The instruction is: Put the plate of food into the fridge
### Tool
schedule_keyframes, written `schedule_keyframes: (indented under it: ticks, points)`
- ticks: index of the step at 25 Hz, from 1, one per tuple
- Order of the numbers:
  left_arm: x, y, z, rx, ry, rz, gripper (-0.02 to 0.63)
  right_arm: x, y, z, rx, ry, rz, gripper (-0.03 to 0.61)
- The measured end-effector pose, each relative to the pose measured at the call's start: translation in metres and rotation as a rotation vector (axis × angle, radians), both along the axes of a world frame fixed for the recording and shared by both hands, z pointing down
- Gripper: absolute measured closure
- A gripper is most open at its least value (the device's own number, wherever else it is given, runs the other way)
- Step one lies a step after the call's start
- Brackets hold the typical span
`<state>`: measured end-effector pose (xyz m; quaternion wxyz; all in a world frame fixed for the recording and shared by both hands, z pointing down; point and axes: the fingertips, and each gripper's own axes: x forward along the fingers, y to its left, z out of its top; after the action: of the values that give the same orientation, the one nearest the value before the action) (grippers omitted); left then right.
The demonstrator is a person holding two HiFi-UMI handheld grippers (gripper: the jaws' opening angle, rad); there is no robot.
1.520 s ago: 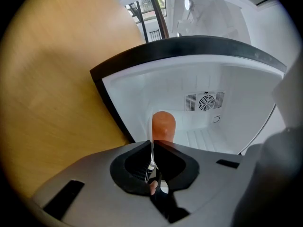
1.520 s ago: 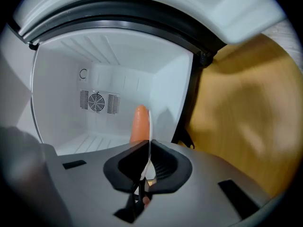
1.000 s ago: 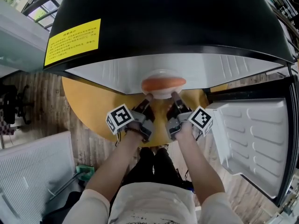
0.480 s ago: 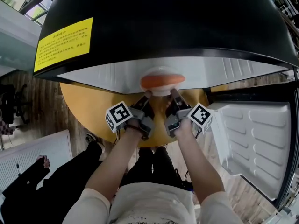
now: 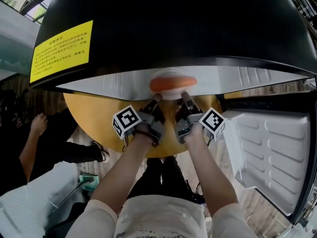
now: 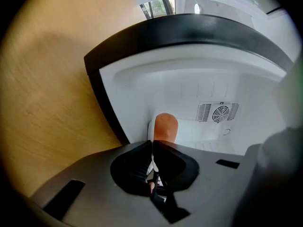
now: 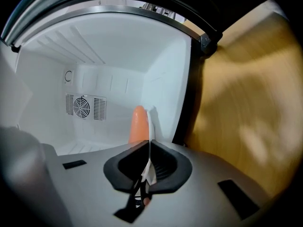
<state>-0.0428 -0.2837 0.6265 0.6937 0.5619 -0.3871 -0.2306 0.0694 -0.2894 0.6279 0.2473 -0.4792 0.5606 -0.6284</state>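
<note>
Firmly closed, the left tool pinches the near rim of the white plate; in the left gripper view its jaws meet on the thin white edge with almost no gap. The right tool is clamped the same way on the same rim just beside it, and the right gripper view shows its jaws shut on the plate edge. The plate is held level between the two tools at the mouth of the fridge, its far part under the black top and over the white interior. The orange food lies on the plate and rises just beyond each pair of jaws. A round fan grille sits on the white back wall of the fridge. Both forearms reach straight forward, close together and nearly parallel, with the marker cubes turned outward. The round yellow bench lies below the tools. The fridge door stands open on the right, and a yellow label is on the fridge top.
</note>
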Motion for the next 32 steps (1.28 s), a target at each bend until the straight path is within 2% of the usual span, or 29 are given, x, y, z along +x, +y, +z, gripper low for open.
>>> schedule_keyframes:
  ticks: [21,32]
  points:
    - [0.002,-0.017,0.0,0.0,0.014,-0.039,0.583,0.003,-0.017,0.0,0.027,0.003,0.029,0.546]
    - [0.005,-0.015,-0.002,-0.008,0.008,-0.023,0.581,0.006,-0.018,-0.002,0.033,0.062,0.025,0.545]
